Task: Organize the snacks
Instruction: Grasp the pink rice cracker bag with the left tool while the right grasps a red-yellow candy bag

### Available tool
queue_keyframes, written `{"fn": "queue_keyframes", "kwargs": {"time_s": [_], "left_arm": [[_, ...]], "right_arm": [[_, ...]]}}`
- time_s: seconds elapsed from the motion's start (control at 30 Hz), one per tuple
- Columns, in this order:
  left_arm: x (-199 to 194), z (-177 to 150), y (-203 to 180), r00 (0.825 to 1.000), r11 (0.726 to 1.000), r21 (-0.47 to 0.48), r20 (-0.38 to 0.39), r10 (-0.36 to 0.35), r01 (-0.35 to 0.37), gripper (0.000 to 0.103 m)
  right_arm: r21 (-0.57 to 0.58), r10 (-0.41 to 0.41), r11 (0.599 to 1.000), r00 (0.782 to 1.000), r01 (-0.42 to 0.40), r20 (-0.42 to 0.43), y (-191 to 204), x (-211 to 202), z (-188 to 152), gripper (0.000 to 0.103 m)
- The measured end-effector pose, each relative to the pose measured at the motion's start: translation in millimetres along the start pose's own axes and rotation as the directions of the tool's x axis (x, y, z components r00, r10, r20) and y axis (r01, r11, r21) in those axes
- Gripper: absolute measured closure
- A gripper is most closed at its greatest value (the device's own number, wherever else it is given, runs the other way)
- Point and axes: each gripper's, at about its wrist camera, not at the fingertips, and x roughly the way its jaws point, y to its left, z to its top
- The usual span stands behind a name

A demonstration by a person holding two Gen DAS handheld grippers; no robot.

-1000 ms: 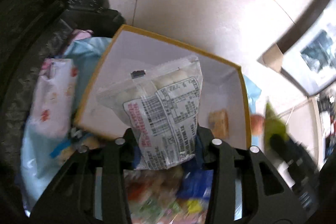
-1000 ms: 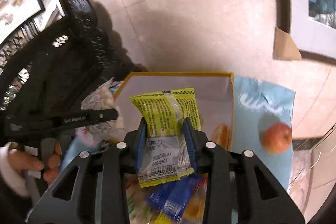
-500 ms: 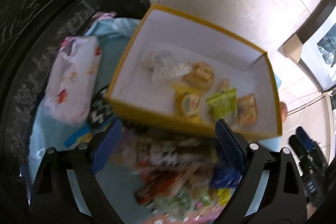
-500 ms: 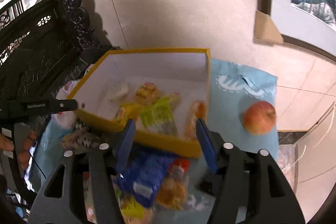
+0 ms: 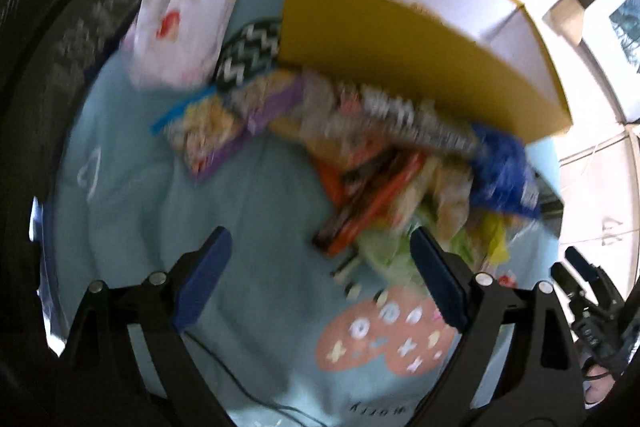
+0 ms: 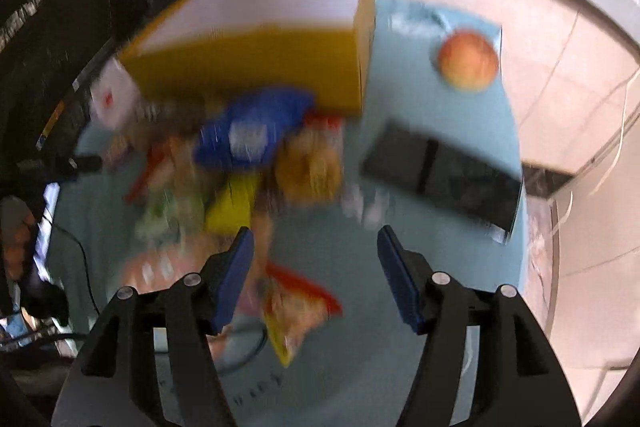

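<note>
Left gripper (image 5: 320, 255) and right gripper (image 6: 316, 247) — jaws spread, empty; snack pile (image 5: 376, 163) beside yellow box (image 5: 400, 39).

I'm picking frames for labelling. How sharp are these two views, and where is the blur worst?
Left wrist: snack pile smeared by motion, yellow box softer-edged, jaws crisp. Right wrist: heavier blur; snacks, box and apple all streaked, jaws sharp.
</note>
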Motion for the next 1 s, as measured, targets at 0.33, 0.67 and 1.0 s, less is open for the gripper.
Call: {"fn": "queue_keyframes", "kwargs": {"time_s": [0.33, 0.67, 1.0], "left_arm": [[5, -26, 0, 0.999, 0.999, 0.041, -0.044, 0.025, -0.023, 0.011], [17, -40, -39, 0.998, 0.986, 0.167, -0.064, 0.000, 0.011, 0.011], [32, -56, -122, 0.983, 0.936, 0.316, -0.149, -0.111, 0.154, 0.011]], "right_arm": [[-0.093, -0.034, 0.995, 0.990, 0.022, -0.133, 27, 51, -38, 0.038], [-0.015, 0.040, 0.999, 0.984, -0.043, -0.171, 10, 36, -45, 0.060], [0.094, 0.126, 0.989, 0.986, -0.116, -0.107, -21, -4, -40, 0.060]]}}
